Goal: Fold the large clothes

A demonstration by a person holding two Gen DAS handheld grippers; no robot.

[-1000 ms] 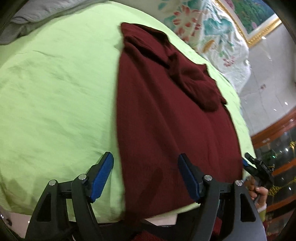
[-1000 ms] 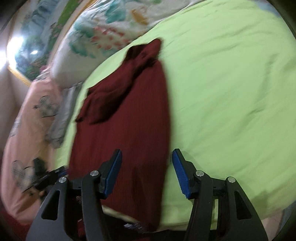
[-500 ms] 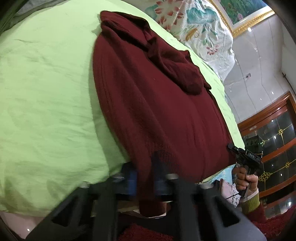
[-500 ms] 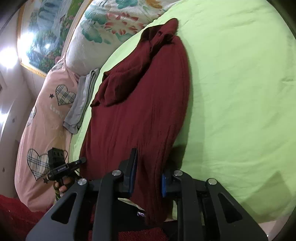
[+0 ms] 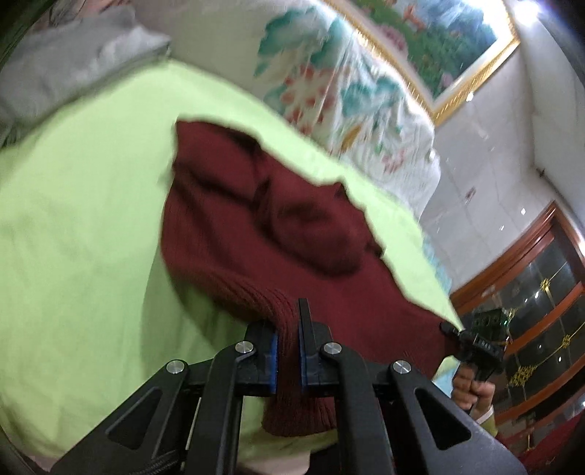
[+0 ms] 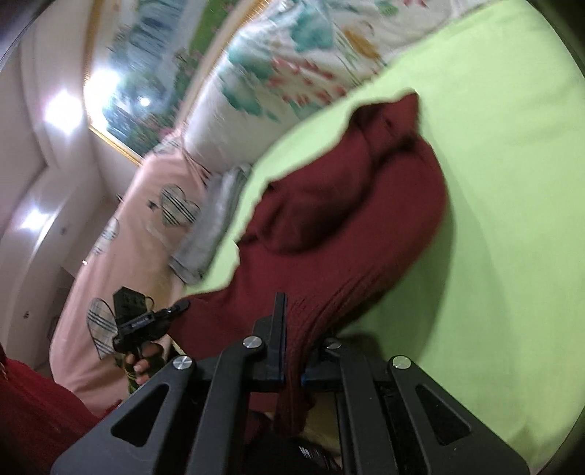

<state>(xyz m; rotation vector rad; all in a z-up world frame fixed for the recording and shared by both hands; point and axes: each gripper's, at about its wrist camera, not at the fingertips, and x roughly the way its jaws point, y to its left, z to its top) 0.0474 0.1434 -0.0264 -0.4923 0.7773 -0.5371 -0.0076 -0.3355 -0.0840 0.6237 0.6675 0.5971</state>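
Note:
A dark red knitted sweater [image 5: 256, 234] lies lengthwise on the lime green bed sheet [image 5: 73, 237], with a sleeve folded across its upper body. My left gripper [image 5: 287, 321] is shut on the near hem corner, which is raised off the bed. In the right wrist view the same sweater [image 6: 347, 219] rises toward my right gripper [image 6: 292, 329], whose jaws are closing tight with the other hem corner pressed between the pads. Each view shows the other gripper at the far hem corner: the right gripper [image 5: 453, 329] and the left gripper [image 6: 175, 308].
A floral pillow [image 5: 347, 80] and a framed painting [image 5: 420, 29] stand behind the bed. A pink quilt with hearts [image 6: 120, 237] and a grey folded cloth [image 6: 215, 226] lie to one side. A wooden glass cabinet [image 5: 530, 292] stands beyond the bed's edge.
Both grippers went from open around the hem to shut on it. They then rose, lifting the near edge of the sweater off the sheet.

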